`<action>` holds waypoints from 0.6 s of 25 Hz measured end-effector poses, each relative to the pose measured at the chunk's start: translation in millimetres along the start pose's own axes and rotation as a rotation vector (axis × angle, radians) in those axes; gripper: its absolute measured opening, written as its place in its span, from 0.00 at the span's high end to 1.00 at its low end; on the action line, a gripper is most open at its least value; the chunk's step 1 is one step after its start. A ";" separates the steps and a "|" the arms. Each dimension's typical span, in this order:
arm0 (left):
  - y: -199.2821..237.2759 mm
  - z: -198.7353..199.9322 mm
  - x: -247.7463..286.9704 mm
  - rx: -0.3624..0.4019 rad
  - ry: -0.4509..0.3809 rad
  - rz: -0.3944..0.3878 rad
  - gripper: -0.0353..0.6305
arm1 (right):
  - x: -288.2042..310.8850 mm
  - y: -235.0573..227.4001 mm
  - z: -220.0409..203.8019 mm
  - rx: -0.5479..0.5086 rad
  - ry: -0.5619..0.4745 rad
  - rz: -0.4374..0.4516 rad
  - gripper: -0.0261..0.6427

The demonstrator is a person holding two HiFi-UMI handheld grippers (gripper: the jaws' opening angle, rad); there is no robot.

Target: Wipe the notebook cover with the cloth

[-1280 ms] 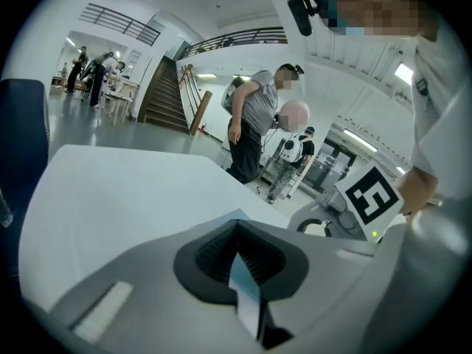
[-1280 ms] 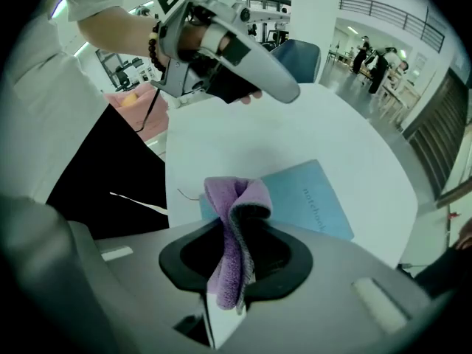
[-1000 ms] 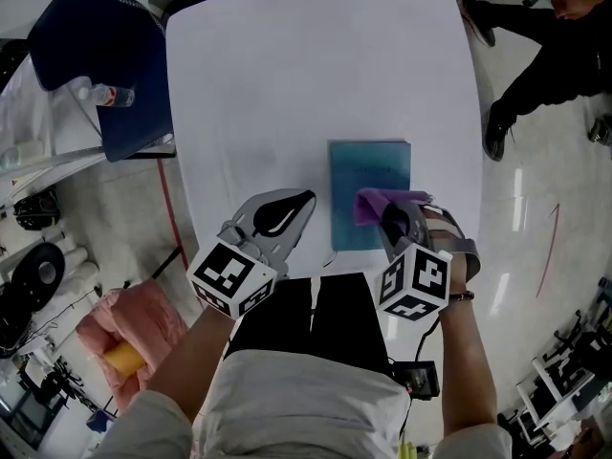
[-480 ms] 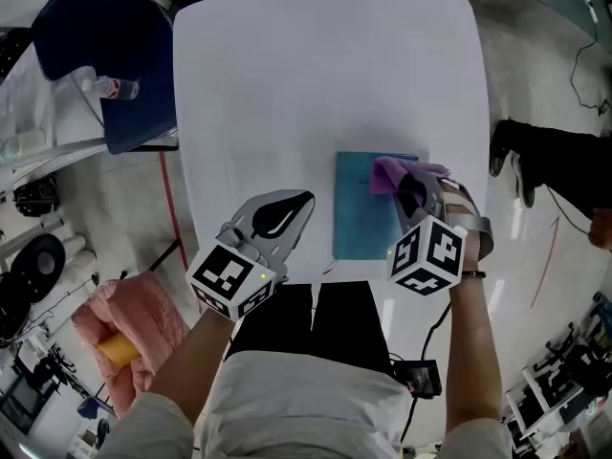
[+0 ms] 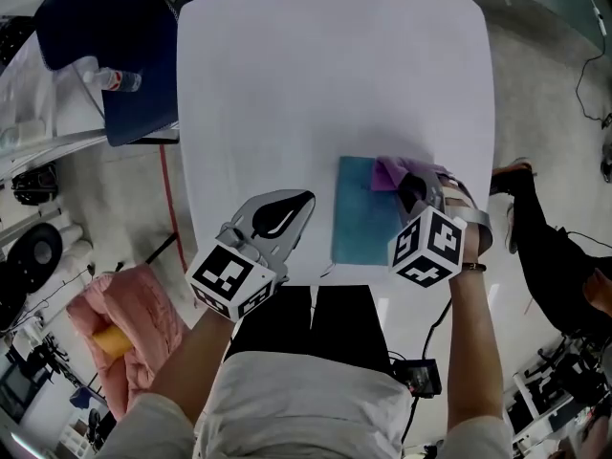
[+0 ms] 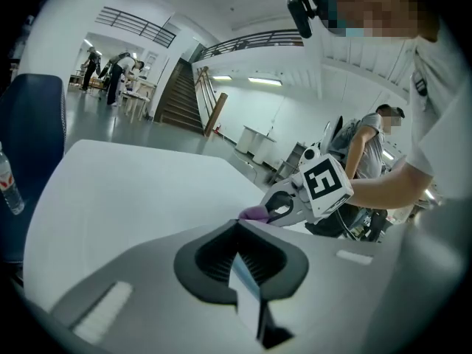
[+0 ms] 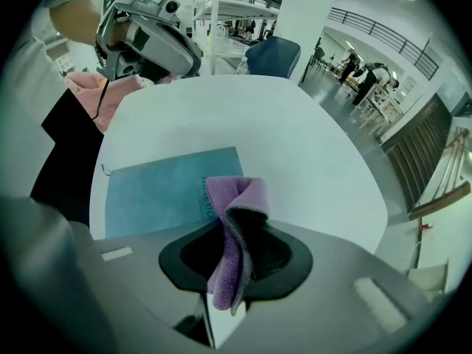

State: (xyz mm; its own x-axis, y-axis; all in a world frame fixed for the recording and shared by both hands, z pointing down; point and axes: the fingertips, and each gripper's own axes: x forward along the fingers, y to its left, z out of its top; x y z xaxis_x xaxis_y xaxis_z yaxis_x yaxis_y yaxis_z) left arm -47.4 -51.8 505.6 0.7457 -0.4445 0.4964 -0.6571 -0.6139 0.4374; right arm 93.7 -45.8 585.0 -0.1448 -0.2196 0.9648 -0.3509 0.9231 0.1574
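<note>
A teal notebook (image 5: 363, 220) lies flat near the front right of the white table (image 5: 287, 84). My right gripper (image 5: 409, 191) is shut on a purple cloth (image 5: 390, 171), which hangs over the notebook's far right corner. In the right gripper view the folded cloth (image 7: 234, 201) stands between the jaws, above the notebook (image 7: 158, 194). My left gripper (image 5: 290, 210) hovers left of the notebook, shut and holding nothing. The left gripper view shows its jaws (image 6: 240, 257) together, with the right gripper (image 6: 299, 198) and the cloth (image 6: 256, 213) beyond them.
A dark blue chair (image 5: 115, 46) with a plastic bottle (image 5: 117, 80) beside it stands left of the table. A pink bundle (image 5: 134, 318) lies on the floor at the lower left. A person's legs (image 5: 540, 232) are on the floor to the table's right.
My right gripper has carried the cloth away from me along the notebook's right side to its far corner. The left gripper has stayed put. The person on the right has walked nearer.
</note>
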 end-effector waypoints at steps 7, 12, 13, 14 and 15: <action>-0.9 -0.4 0.6 -0.001 -0.006 -0.003 0.95 | 4.0 5.6 1.2 0.004 0.011 0.025 0.81; -3.2 0.0 -1.6 0.003 -0.004 -0.006 0.95 | 1.6 10.8 0.8 0.042 0.015 0.043 0.81; -4.6 0.3 -1.8 0.003 -0.004 -0.006 0.95 | 0.5 12.4 -0.1 0.046 0.015 0.045 0.81; -6.0 0.0 -1.9 0.004 -0.004 -0.007 0.95 | -0.2 14.3 -1.2 0.047 0.016 0.047 0.81; -7.2 -1.0 -1.9 0.006 -0.003 -0.009 0.95 | -0.3 16.7 -2.5 0.047 0.015 0.048 0.81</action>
State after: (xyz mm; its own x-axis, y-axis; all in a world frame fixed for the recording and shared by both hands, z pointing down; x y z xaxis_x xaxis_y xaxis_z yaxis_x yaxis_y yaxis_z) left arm -44.1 -45.9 502.2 0.7517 -0.4410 0.4904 -0.6499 -0.6217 0.4371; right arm 90.2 -29.5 587.9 -0.1484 -0.1700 0.9742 -0.3868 0.9166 0.1010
